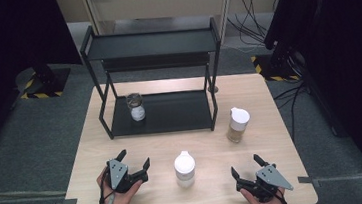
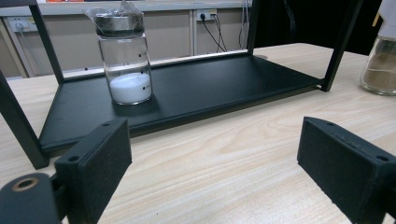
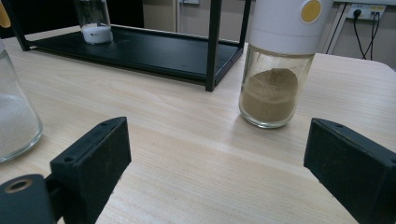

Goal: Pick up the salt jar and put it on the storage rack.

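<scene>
With one jar (image 1: 136,107) shelved on the rack (image 1: 170,114), I hold both hand-held grippers, left (image 1: 134,162) and right (image 1: 246,167), open and empty, while jars at twelve (image 1: 184,168) and two o'clock (image 1: 237,124) seemingly wait on the table (image 1: 94,160).

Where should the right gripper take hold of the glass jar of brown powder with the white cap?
Grip the glass jar of brown powder with the white cap across its straight glass body below the cap, coming level from the table's near side. It stands upright and alone; the open right gripper already faces it.
</scene>
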{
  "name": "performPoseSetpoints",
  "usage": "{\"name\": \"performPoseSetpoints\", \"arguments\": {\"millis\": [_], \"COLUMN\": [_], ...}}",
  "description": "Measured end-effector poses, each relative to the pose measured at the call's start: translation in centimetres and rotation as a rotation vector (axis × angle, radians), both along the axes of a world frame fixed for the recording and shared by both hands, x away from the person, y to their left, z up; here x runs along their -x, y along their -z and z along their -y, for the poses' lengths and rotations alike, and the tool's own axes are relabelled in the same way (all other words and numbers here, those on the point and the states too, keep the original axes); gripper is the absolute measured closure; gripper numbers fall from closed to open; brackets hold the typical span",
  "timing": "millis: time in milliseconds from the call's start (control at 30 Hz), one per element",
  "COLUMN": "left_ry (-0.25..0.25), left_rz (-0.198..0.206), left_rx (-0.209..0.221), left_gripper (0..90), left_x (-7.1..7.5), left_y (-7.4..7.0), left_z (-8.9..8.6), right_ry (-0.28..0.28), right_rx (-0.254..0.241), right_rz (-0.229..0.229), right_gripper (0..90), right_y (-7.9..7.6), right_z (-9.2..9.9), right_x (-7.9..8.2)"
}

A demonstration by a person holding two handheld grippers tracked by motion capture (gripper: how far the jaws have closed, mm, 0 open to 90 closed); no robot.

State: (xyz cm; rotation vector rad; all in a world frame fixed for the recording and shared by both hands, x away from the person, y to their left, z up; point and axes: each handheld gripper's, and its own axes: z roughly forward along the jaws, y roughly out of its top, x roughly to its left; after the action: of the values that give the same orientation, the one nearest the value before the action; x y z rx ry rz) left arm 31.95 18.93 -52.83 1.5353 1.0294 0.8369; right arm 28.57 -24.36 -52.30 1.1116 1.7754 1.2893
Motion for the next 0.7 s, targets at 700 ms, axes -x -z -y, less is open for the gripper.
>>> {"name": "performPoseSetpoints", "arguments": {"millis": [700], "left_ry": [-0.003], "left_rz": [-0.013], "left_rx": [0.011], "left_gripper": [9.5], "left_x": [1.2], "left_y": [0.2], "left_z": [-0.3], "right_ry": [-0.003], "right_rx": [0.005], "right_rz": [-0.001], "right_gripper": [7.5], "right_y": [0.0], "right_z": [-0.1], "right_x": [0.0]}}
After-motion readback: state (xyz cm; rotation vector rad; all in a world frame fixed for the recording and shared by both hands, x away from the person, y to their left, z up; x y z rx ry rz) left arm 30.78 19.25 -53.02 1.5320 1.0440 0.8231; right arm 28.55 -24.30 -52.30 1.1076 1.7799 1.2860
